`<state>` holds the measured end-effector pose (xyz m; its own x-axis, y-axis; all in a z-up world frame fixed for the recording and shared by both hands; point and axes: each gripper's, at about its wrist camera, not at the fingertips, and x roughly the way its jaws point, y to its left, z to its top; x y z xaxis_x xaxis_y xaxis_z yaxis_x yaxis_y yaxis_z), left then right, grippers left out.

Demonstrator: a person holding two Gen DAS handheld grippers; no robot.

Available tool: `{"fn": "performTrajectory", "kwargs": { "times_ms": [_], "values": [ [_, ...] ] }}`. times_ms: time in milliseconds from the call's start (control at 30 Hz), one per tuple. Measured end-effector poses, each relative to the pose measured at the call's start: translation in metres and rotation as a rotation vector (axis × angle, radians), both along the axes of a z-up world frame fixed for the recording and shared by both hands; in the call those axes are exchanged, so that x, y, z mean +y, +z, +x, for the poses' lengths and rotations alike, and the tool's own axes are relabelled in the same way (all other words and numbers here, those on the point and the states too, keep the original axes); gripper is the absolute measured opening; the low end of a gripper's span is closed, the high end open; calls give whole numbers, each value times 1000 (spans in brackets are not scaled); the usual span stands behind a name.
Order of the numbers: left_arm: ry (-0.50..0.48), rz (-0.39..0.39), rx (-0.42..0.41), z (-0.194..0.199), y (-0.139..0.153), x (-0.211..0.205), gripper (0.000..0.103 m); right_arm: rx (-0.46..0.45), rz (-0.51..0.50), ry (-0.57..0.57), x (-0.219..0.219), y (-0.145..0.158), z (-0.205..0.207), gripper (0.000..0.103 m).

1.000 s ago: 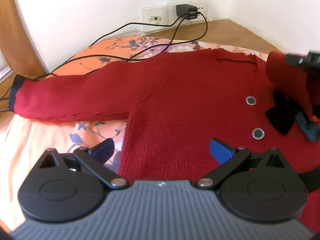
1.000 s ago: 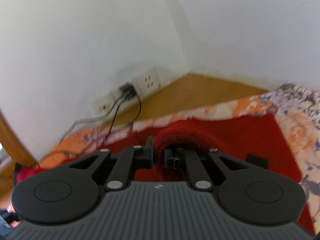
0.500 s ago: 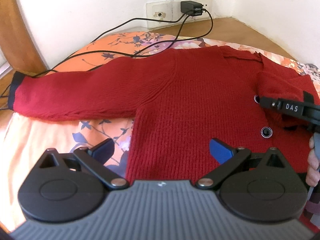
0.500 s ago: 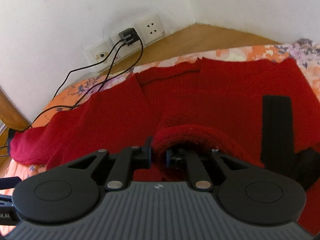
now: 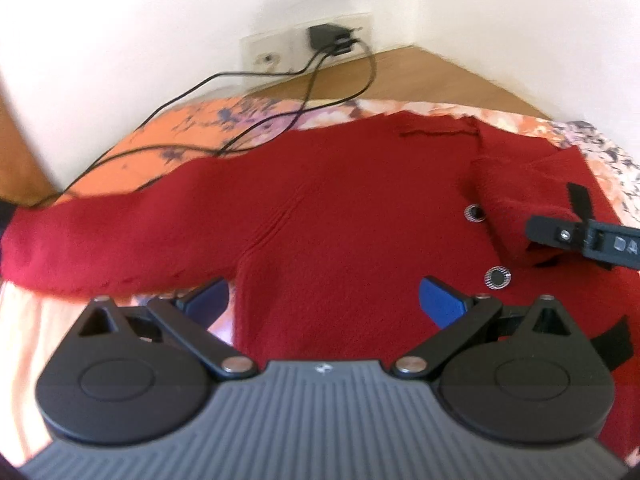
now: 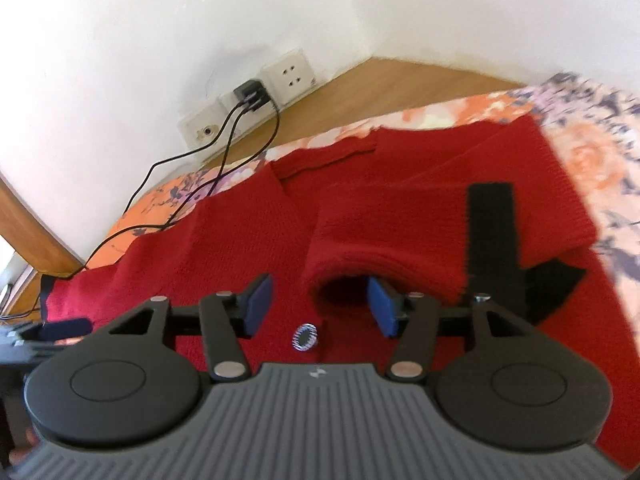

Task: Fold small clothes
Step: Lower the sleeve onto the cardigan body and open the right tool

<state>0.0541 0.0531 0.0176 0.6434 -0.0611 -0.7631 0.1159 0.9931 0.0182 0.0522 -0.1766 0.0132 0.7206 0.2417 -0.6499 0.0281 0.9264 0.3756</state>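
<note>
A small red knitted cardigan (image 5: 340, 208) lies flat on an orange floral sheet (image 5: 168, 148), its left sleeve (image 5: 100, 236) stretched out to the left. The right sleeve (image 6: 372, 236) is folded over the chest beside two round buttons (image 5: 497, 278). A black trim strip (image 6: 490, 232) lies on it. My left gripper (image 5: 324, 304) hovers open over the cardigan's lower edge with nothing between its fingers. My right gripper (image 6: 322, 306) is open at the sleeve's cuff, its right pad (image 6: 384, 308) at the cuff opening; it also shows at the left wrist view's right edge (image 5: 580, 236).
A wall socket plate with a black charger (image 5: 326, 38) sits at the wall base, and black cables (image 5: 224, 128) run from it across the sheet's far left part. White walls meet in a corner behind a wooden ledge (image 6: 392, 88). A wooden frame (image 6: 36, 236) stands at left.
My right gripper has opened and let go of the right sleeve, which now lies folded across the chest. My left gripper stays open and has shifted slightly over the cardigan.
</note>
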Motion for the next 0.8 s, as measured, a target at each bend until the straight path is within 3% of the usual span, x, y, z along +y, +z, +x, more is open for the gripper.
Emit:
{"fn": "performTrajectory", "kwargs": {
  "times_ms": [267, 533, 800],
  "values": [
    [-118, 1, -24, 10, 7, -38, 103, -33, -81, -82, -47, 33, -22, 74],
    [-250, 17, -46, 13, 7, -100, 103, 14, -115, -142, -91, 30, -17, 77],
    [-426, 145, -60, 9, -18, -164, 103, 75, -104, -192, -121, 13, -10, 77]
  ]
}}
